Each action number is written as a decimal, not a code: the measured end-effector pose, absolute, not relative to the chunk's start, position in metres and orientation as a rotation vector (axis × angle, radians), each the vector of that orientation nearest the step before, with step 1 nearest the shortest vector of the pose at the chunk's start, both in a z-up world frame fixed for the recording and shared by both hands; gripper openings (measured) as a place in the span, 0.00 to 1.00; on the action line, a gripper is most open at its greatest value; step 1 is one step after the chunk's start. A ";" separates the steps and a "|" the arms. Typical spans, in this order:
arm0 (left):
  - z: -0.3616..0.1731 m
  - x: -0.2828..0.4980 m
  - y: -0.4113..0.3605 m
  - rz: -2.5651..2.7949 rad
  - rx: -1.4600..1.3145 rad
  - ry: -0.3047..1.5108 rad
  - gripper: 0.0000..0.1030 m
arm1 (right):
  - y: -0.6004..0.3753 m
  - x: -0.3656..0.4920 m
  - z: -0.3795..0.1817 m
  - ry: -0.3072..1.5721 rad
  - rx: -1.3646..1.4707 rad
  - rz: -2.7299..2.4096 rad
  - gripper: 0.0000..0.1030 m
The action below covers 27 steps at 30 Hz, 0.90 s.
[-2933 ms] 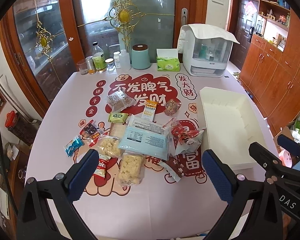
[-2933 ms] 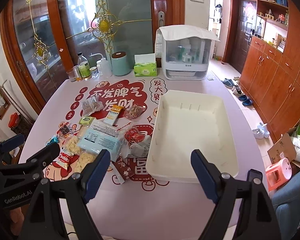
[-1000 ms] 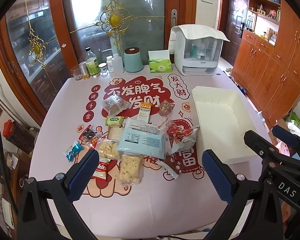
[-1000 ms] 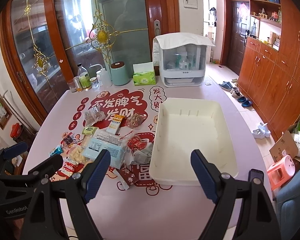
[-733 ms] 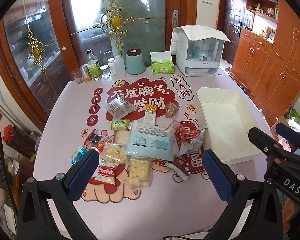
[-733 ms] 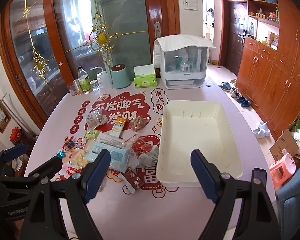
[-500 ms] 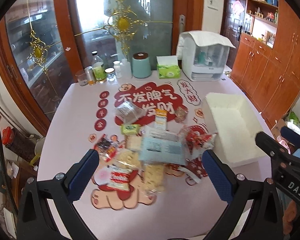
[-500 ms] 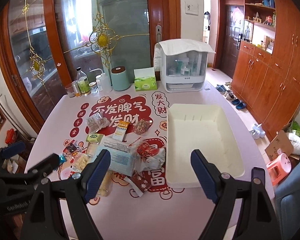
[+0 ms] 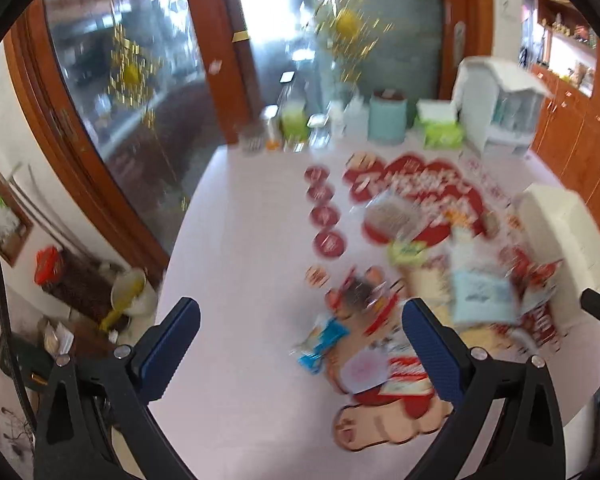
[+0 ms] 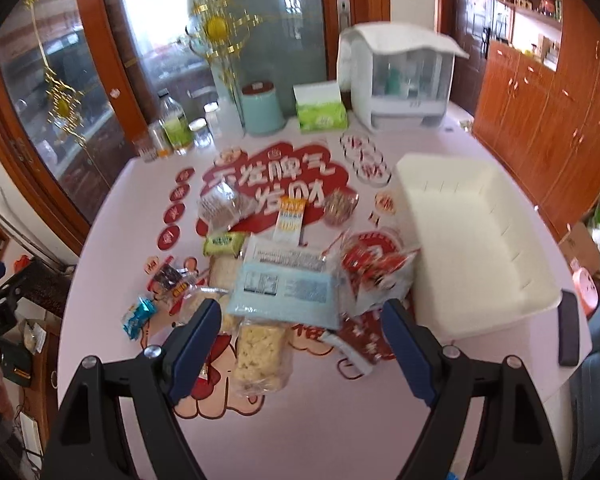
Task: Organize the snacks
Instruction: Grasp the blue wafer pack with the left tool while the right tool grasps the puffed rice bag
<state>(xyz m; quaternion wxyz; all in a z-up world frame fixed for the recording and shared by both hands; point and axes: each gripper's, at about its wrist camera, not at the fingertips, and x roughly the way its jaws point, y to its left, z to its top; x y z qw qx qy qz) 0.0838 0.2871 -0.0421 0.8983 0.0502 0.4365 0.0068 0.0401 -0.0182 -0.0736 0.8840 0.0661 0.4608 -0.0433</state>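
Several snack packets lie in a heap mid-table: a big pale blue pack (image 10: 286,286), a clear bag of yellow puffs (image 10: 260,350), a red-and-white bag (image 10: 374,270), a small blue packet (image 10: 138,316) at the left. An empty white bin (image 10: 480,240) stands to their right. My right gripper (image 10: 300,336) hangs open above the near side of the heap, holding nothing. The left wrist view is blurred: my left gripper (image 9: 300,336) is open over bare tablecloth, left of the small blue packet (image 9: 322,340) and the pale blue pack (image 9: 480,294).
At the table's far edge stand bottles and jars (image 10: 176,128), a teal canister (image 10: 262,110), a green tissue box (image 10: 320,110) and a white cabinet-like appliance (image 10: 398,80). A dark phone (image 10: 568,330) lies right of the bin. Wooden cupboards (image 10: 548,112) line the right.
The left gripper has swung sharply left, blurring its view; the snacks now sit at its right. The right gripper has shifted left, from over the bin to over the heap.
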 end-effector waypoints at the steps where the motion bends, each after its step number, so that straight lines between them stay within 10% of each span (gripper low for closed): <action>1: -0.053 0.088 0.294 0.014 0.108 0.923 0.98 | -0.013 0.044 -0.084 0.980 0.139 -0.102 0.81; 14: -0.230 0.151 0.312 -0.155 0.091 1.294 0.98 | 0.022 0.076 -0.206 1.225 0.085 -0.110 0.81; 27: -0.271 0.168 0.289 -0.182 0.125 1.346 0.90 | 0.031 0.092 -0.260 1.368 0.125 -0.108 0.81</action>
